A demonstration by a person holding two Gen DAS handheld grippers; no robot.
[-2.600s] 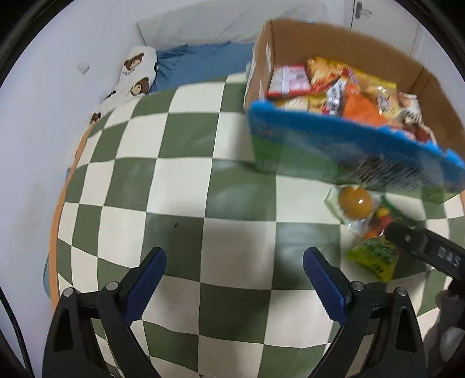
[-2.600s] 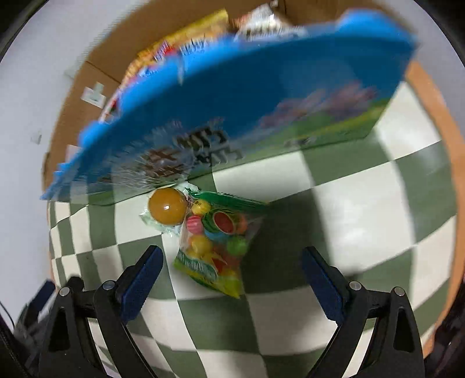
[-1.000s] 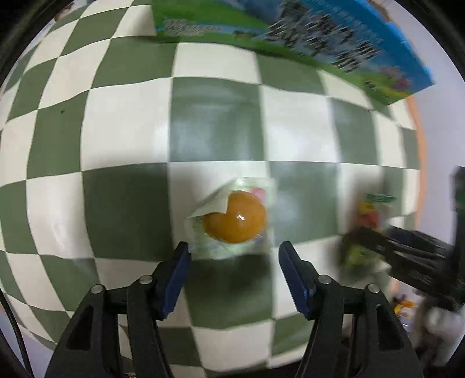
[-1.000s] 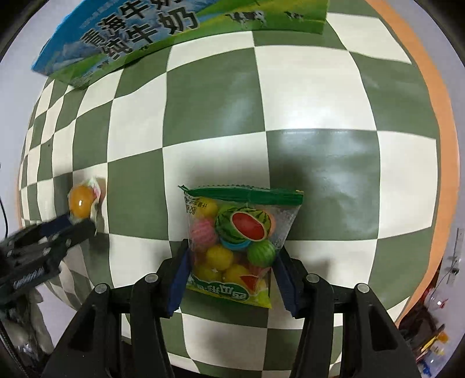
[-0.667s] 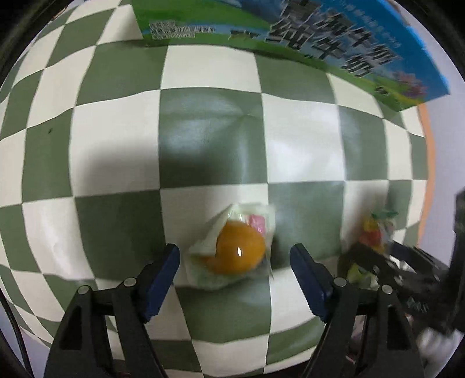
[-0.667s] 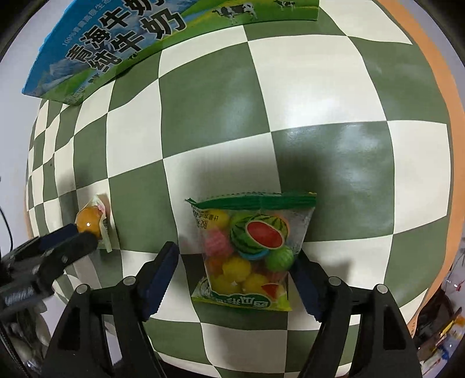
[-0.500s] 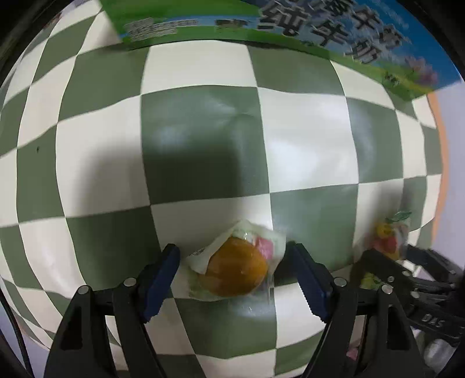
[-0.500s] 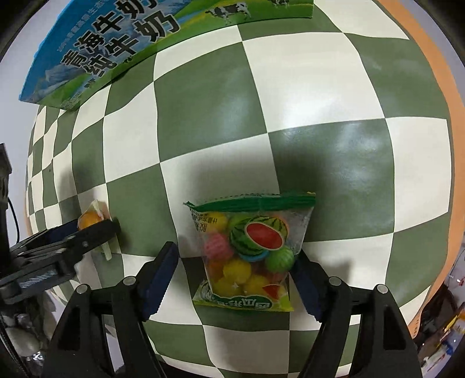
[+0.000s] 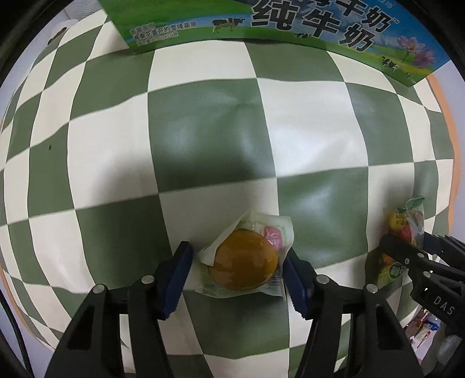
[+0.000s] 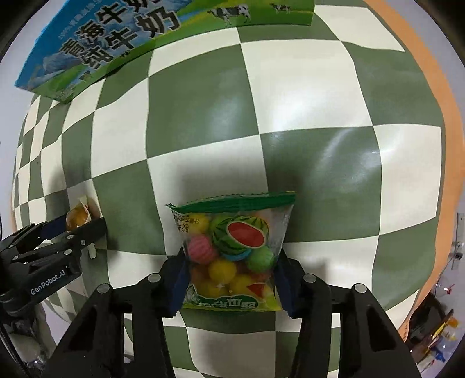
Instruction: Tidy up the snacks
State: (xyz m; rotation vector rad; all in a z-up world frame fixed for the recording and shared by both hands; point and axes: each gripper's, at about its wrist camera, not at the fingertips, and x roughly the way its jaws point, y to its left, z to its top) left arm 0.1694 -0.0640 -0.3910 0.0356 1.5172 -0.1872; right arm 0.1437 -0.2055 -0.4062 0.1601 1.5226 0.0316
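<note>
A jelly cup packet [image 9: 245, 260], orange under a clear wrapper, lies on the green and white checked cloth [image 9: 209, 139]. My left gripper [image 9: 237, 253] points down over it, jaws closing; the right pad touches the wrapper, and a thin gap shows at the left pad. A fruit candy bag [image 10: 232, 247] with a watermelon picture lies further right. My right gripper [image 10: 229, 261] is closing on its lower half, both pads against its sides. In the right wrist view the left gripper [image 10: 78, 225] and jelly cup packet [image 10: 76, 216] show at the left edge.
A blue and green milk box [image 9: 290, 26] stands at the far side of the cloth, also seen as the milk box [image 10: 116, 43] in the right wrist view. An orange border [image 10: 436, 96] marks the cloth's right edge. Bare squares lie between box and snacks.
Both grippers came down over their snacks, opened wider, then narrowed. The left one now frames the jelly cup closely; the right one's pads have met the candy bag's sides.
</note>
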